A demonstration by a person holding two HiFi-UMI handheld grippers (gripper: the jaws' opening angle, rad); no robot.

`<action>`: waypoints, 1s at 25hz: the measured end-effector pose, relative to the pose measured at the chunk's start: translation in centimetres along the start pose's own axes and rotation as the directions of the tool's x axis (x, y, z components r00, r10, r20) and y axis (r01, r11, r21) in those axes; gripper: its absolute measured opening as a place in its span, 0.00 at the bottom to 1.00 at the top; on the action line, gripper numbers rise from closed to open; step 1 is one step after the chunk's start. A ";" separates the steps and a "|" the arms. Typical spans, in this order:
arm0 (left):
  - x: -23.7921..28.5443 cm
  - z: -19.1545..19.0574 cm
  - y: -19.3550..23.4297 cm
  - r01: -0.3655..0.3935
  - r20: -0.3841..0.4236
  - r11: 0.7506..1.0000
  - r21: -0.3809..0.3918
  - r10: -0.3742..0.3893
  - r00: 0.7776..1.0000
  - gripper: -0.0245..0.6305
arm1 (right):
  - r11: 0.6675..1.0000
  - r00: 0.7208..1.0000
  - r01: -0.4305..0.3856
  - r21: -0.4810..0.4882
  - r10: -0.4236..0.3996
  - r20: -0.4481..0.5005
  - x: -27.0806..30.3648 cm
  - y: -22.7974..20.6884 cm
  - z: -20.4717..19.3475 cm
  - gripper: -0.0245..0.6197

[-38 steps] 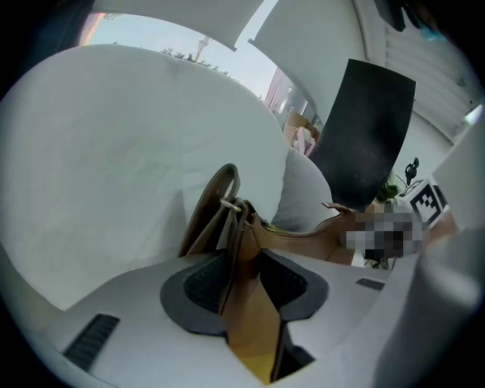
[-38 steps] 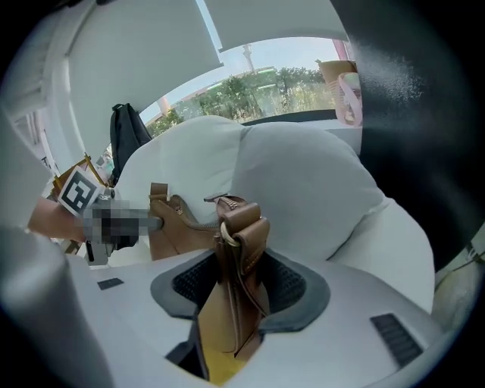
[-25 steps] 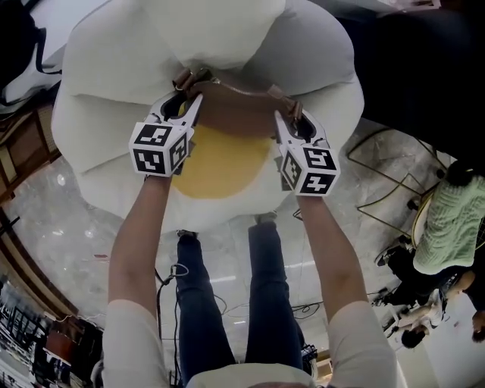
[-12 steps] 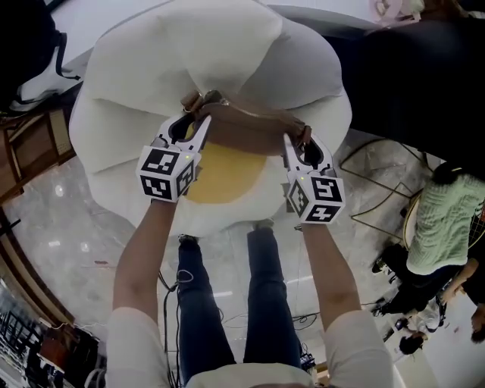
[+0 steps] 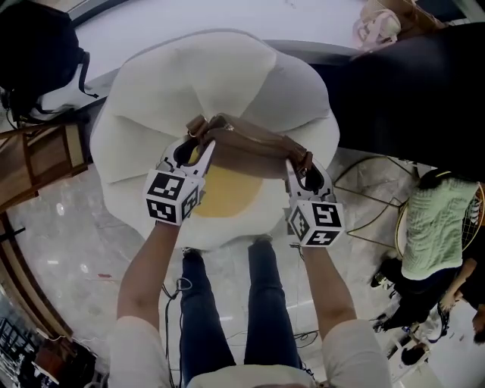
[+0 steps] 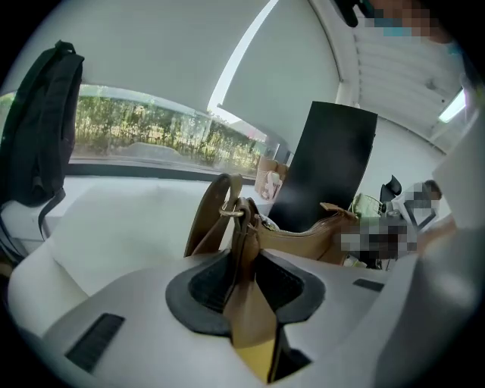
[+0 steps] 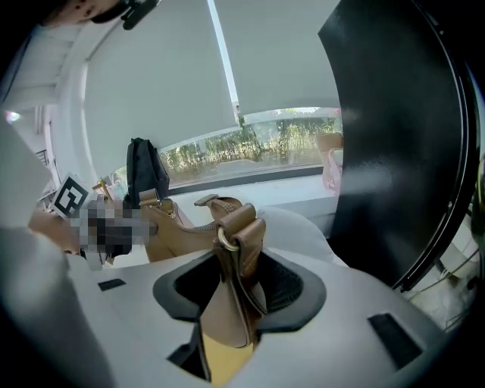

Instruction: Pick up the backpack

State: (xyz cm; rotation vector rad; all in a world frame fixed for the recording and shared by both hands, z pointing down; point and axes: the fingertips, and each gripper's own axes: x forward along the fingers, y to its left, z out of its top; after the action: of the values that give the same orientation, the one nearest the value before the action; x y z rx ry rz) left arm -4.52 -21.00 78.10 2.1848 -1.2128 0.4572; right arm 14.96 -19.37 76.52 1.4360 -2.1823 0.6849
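Marble floor [image 5: 68, 227] below, white cushion [image 5: 151, 98] beneath us: left gripper [image 5: 198, 148] and right gripper [image 5: 299, 168] each clamped on a strap end of the backpack [image 5: 250, 148], slung between them above it. We're mid-lift, we reckon; next calls for raising both ends evenly.

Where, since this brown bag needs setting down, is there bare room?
The white cushion is bare on every lobe around its yellow centre. The white ledge is free between the black backpack and the pink bag. Crowded: the right, with the black panel and a person in green.
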 end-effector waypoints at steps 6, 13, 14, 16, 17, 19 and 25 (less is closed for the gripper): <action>-2.8 2.8 -1.5 0.000 0.024 1.000 0.005 0.000 1.000 0.22 | 1.000 1.000 0.001 -0.012 -0.001 0.023 -2.8 1.0 3.1 0.31; -6.3 6.3 -2.9 0.008 0.043 1.000 0.007 -0.009 0.999 0.22 | 1.000 0.999 0.015 -0.028 -0.014 0.042 -6.2 2.6 6.8 0.31; -6.9 6.7 -3.1 0.008 0.044 1.000 0.003 -0.008 0.999 0.22 | 0.999 0.999 0.019 -0.032 -0.018 0.046 -6.7 3.0 7.3 0.31; -8.4 7.4 -3.5 0.004 0.049 1.000 -0.009 -0.003 0.999 0.22 | 0.999 0.998 0.024 -0.039 -0.021 0.055 -7.9 3.7 8.2 0.31; -9.1 7.7 -3.7 0.000 0.052 1.000 -0.012 0.001 0.999 0.22 | 0.999 0.998 0.023 -0.042 -0.021 0.059 -8.4 4.1 8.7 0.31; -10.2 8.5 -4.3 -0.009 0.059 1.000 -0.012 0.009 0.998 0.22 | 0.999 0.998 0.018 -0.041 -0.015 0.067 -9.4 4.5 9.5 0.31; -12.6 10.8 -5.8 -0.017 0.068 1.000 0.017 0.016 0.998 0.22 | 0.999 0.996 0.024 -0.022 -0.022 0.086 -12.2 5.3 11.4 0.31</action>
State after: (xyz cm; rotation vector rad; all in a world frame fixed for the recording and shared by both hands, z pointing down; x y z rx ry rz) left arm -6.06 -17.39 60.92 2.2225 -1.2682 0.4053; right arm 13.50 -15.92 59.42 1.5025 -2.2277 0.5987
